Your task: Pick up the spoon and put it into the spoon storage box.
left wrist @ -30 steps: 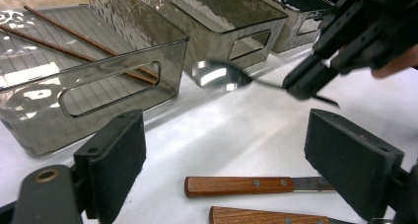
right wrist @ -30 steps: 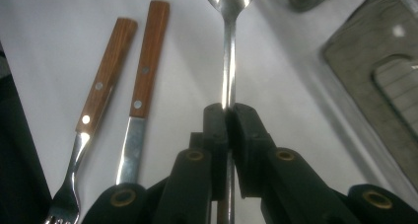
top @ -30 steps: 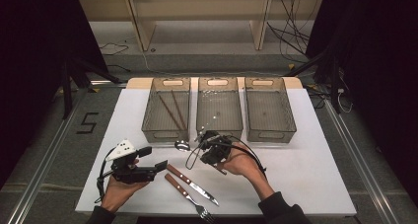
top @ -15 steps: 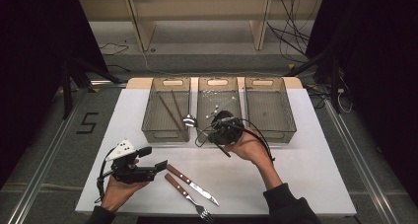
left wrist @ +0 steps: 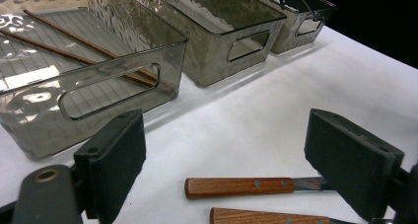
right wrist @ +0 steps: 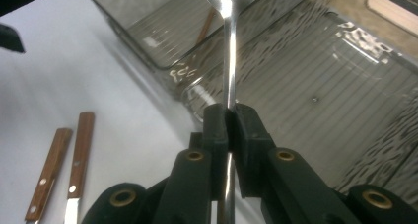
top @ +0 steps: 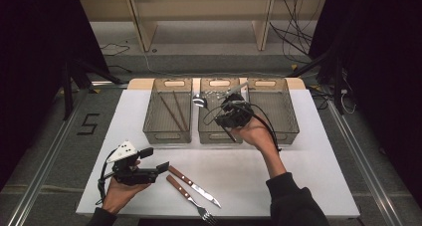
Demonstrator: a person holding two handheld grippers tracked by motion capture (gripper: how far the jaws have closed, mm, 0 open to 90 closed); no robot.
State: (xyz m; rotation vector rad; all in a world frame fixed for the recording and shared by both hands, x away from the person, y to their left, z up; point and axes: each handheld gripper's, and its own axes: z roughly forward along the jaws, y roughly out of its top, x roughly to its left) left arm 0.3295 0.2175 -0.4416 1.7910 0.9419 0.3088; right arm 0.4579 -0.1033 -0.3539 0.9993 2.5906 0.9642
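In the right gripper view, the right gripper [right wrist: 229,118] has its black jaws clamped on the thin handle of a shiny metal spoon [right wrist: 227,61], whose bowl reaches the top edge of the frame. In the high view this gripper [top: 230,111] holds the spoon [top: 200,102] above the middle smoky transparent plastic bin [top: 219,134], centre of the frame. At lower left, the left gripper [top: 159,167] rests with jaws spread wide, just beside a wooden-handled knife [top: 194,179] and a wooden-handled fork [top: 186,195] on the white table [top: 308,186].
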